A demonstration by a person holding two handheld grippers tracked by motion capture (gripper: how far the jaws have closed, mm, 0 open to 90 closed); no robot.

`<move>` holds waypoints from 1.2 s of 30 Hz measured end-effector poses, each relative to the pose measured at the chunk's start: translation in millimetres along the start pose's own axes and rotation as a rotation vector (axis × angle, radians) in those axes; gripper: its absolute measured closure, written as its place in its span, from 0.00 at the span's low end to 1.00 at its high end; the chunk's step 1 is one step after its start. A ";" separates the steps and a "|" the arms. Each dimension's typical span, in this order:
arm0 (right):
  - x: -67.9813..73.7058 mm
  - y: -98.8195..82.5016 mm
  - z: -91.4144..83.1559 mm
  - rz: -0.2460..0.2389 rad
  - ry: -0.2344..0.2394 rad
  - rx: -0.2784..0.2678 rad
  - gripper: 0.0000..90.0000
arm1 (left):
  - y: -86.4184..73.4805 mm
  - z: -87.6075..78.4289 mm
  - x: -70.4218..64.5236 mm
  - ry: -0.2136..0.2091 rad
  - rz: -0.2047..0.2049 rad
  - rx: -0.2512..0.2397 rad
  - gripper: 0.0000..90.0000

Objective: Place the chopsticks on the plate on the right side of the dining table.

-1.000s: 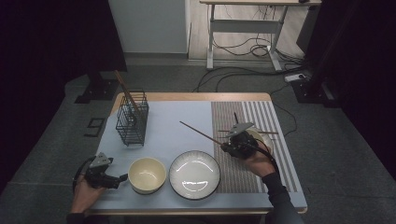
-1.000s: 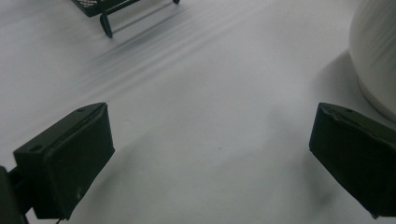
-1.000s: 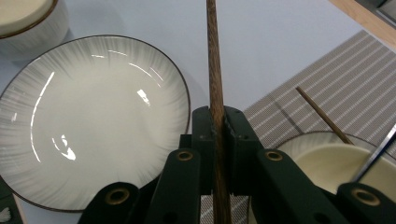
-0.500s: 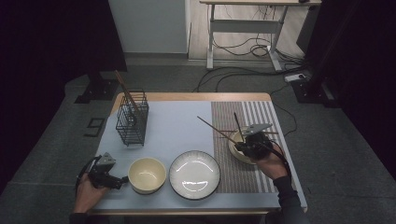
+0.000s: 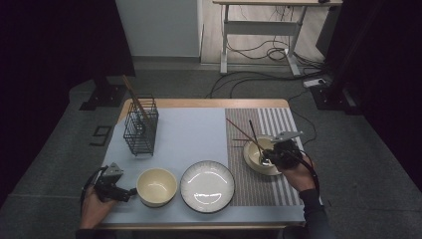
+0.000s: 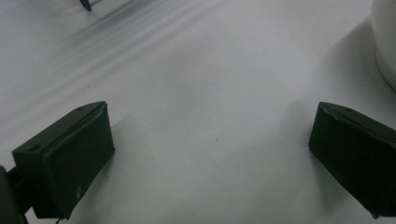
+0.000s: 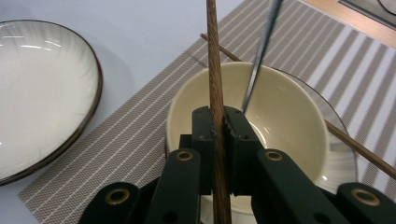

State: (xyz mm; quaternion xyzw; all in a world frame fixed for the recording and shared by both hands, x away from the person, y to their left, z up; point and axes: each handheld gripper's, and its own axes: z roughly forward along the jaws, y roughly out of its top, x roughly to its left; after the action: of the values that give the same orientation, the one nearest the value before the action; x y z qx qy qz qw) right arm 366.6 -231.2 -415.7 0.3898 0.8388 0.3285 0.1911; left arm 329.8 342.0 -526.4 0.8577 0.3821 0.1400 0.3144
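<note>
one wooden chopstick (image 7: 215,84) clamped in right gripper (image 7: 218,122) over cream bowl (image 7: 289,112)

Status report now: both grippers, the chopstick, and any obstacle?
Right gripper shut on chopstick, above bowl. Left gripper open, empty, beside another bowl. Second chopstick lies across the mat behind.

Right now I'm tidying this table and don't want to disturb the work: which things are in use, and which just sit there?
In use:
right gripper, shut on a wooden chopstick
cream bowl beneath it

Lying about:
wire basket
plate
second bowl
left gripper, open over bare mat
</note>
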 end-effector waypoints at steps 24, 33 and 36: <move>-29.3 -24.4 -17.1 0.099 -0.123 -0.009 0.93 | -0.1 0.0 0.0 0.000 0.000 0.000 0.00; -39.5 -37.0 -22.1 0.132 -0.161 -0.002 0.93 | -0.1 0.0 0.0 0.000 -0.001 0.000 0.00; -43.0 -42.3 -21.5 0.145 -0.166 0.000 0.93 | -0.1 0.0 0.0 0.000 0.000 0.000 0.00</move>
State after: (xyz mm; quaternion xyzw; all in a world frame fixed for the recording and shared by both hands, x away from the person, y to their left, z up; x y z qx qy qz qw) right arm 358.7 -293.6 -427.3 0.4752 0.7897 0.3081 0.2357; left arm 329.7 342.0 -526.4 0.8575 0.3822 0.1399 0.3146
